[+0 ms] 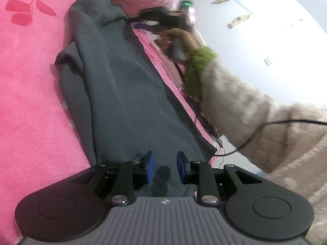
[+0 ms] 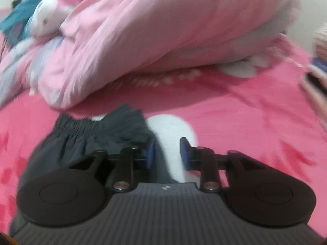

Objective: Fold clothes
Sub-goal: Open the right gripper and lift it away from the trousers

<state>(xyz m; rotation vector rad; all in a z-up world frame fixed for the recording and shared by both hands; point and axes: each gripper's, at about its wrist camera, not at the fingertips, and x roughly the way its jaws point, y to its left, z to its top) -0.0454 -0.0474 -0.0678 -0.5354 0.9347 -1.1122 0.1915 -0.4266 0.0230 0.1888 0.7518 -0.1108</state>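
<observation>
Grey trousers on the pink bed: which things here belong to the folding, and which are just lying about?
Job:
- grey trousers
- left hand-held gripper, open, trousers between its pads
- right hand-held gripper, open over the waistband

Lying about:
- pink duvet
- teal cloth
- pink blanket underneath

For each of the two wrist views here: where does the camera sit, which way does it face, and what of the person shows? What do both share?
Left wrist: sits behind the left gripper, looking along the grey trousers on the pink blanket; the person's right hand and sleeve show.
Right wrist: sits behind the right gripper, looking down over the trousers' waistband toward a pink duvet; no body part is clear.
Shared: trousers, blanket, duvet.
</observation>
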